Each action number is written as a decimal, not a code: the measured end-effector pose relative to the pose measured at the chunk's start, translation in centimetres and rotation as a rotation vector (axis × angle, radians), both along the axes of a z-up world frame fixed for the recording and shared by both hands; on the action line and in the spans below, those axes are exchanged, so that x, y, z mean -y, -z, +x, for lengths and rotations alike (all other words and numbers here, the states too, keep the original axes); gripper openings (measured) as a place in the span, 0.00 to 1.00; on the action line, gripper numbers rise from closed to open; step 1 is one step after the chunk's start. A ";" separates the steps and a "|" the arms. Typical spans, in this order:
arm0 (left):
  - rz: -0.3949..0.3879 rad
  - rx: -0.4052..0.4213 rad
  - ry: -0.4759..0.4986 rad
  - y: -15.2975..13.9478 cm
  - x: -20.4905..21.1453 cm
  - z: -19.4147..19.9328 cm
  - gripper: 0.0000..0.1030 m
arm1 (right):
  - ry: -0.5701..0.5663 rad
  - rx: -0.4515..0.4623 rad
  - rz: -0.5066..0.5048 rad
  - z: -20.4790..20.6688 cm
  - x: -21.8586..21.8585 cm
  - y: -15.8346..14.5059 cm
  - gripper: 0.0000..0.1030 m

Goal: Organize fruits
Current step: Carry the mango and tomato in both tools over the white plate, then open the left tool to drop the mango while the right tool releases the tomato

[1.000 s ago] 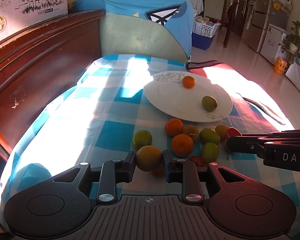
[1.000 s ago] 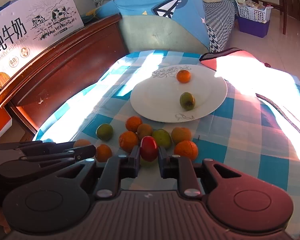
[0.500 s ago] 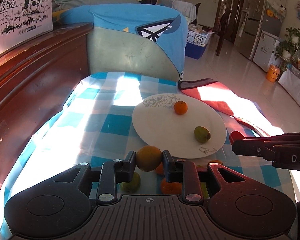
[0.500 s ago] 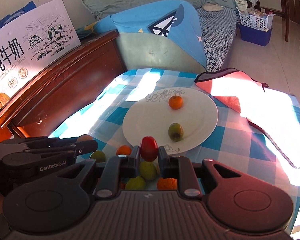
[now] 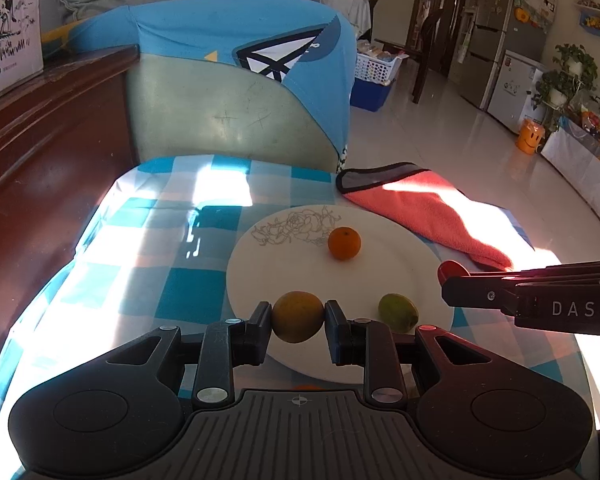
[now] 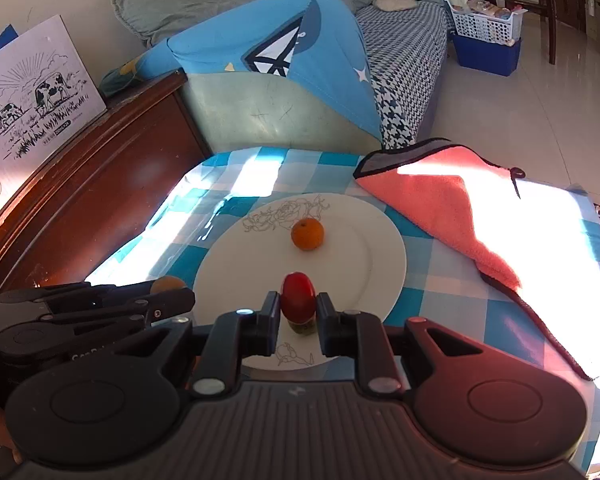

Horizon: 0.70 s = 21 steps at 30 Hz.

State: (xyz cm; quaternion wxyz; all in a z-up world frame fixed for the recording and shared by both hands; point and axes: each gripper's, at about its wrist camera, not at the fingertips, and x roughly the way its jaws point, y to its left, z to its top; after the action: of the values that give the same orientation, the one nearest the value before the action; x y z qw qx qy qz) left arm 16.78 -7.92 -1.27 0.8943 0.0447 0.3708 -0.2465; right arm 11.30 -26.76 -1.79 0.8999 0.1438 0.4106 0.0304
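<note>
My left gripper (image 5: 298, 316) is shut on a yellow-orange fruit (image 5: 297, 317) and hangs over the near edge of the white plate (image 5: 260, 264). On that plate lie a small orange (image 5: 343, 243) and a green fruit (image 5: 398, 312). My right gripper (image 6: 298, 304) is shut on a small red fruit (image 6: 298, 296) above the same plate (image 6: 364, 256); the green fruit (image 6: 302, 327) shows just under it and the orange (image 6: 307, 233) lies farther back. Each gripper shows in the other's view: the right gripper (image 5: 446, 272) at right, the left gripper (image 6: 180, 292) at left.
A blue-and-white checked cloth (image 5: 148, 248) covers the table. A pink towel (image 5: 424, 208) lies at the back right. A dark wooden board (image 5: 40, 152) runs along the left edge, and a sofa end with a blue cover (image 5: 236, 80) stands behind the table.
Both grippers carried their fruits forward from over the loose pile to above the plate. The pile has dropped out of sight beneath them. Both grips stayed the same.
</note>
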 end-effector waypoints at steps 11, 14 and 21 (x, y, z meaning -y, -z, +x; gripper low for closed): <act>0.008 -0.023 0.025 1.2 1.9 2.3 0.25 | 0.034 -0.043 0.013 2.4 0.7 1.9 0.19; 0.016 -0.025 0.030 1.5 2.3 2.6 0.25 | 0.037 -0.051 0.017 2.9 0.8 2.3 0.19; 0.028 -0.046 0.031 2.5 3.0 3.4 0.25 | 0.057 -0.073 0.030 3.7 1.1 3.2 0.19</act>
State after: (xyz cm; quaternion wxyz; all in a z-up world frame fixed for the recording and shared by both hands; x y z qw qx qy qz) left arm 20.17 -10.97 -3.80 0.8807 0.0573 0.3942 -0.2562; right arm 15.01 -27.82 -4.97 0.8826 0.1697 0.4384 0.0056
